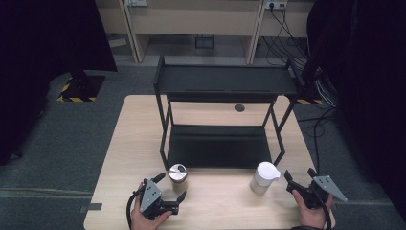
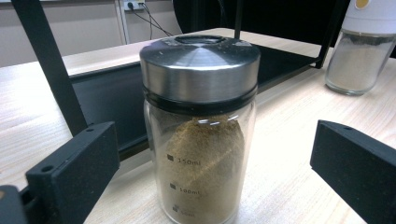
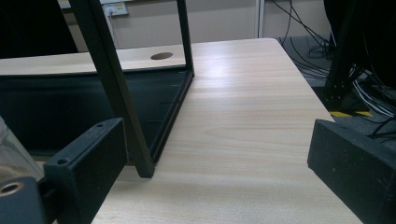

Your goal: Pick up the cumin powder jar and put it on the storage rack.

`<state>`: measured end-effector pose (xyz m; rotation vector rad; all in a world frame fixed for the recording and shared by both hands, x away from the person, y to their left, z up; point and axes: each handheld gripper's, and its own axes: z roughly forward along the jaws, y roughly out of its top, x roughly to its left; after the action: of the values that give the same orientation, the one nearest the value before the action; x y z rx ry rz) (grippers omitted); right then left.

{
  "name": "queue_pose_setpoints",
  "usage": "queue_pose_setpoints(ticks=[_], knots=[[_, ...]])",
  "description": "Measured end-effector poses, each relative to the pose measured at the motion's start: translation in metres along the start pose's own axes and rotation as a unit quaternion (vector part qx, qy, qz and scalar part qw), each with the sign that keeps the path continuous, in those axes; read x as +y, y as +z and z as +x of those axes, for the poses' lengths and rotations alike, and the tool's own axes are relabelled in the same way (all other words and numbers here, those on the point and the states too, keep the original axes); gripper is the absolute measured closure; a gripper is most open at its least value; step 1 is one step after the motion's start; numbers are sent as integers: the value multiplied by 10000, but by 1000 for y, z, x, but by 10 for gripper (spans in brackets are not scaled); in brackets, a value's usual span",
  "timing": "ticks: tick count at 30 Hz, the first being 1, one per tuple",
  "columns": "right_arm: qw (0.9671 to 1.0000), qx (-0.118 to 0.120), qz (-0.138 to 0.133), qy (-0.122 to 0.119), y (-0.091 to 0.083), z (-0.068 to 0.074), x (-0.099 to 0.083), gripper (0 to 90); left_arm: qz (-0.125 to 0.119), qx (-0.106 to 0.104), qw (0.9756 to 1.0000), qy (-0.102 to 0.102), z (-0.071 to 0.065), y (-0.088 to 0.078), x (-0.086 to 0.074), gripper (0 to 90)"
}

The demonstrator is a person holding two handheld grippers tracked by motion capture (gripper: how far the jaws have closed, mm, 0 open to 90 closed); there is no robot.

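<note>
left gripper: the left gripper (image 1: 170,193) sat at the near left of the table (image 1: 139,143), jaws spread wide with nothing clamped. Aimed level at the jar (image 1: 178,173), probably lined up for a side grasp.
left jaws: in the left gripper view one black jaw stood on each side of the jar (image 2: 201,126), both clear of the glass. Gap looked wide enough to slide around the body.
right gripper: the right gripper (image 1: 300,179) sat at the near right edge, jaws also apart and empty. It pointed past the rack leg (image 3: 116,88) across bare tabletop, not at the shaker, so it was likely just waiting.
jar: glass, steel lid, brown powder filling most of it, upright on the table just in front of the rack (image 1: 222,115). Just ahead of the left gripper, not touching it.
shaker: white-capped shaker (image 1: 265,177) with pale powder, upright, near the rack's front right leg, just beside the right gripper. Well apart from the jar.
rack: black two-tier frame, both shelves bare. Open front faced the person, so either container could go straight in.
step (judged): approach to the jar, grasp not yet made.
next (judged): push the left gripper forward around the glass below the lid, then close.
risk (judged): tall smooth jar could tip if a jaw bumped it first.
</note>
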<state>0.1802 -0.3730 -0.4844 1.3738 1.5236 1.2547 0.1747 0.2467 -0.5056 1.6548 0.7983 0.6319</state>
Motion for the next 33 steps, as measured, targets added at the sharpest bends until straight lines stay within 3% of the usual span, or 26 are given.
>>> queue_pose_setpoints(ticks=[33], knots=[[10000,15,60,45,0,0,2,51,174,130,9998,33,-8,14,9,66]])
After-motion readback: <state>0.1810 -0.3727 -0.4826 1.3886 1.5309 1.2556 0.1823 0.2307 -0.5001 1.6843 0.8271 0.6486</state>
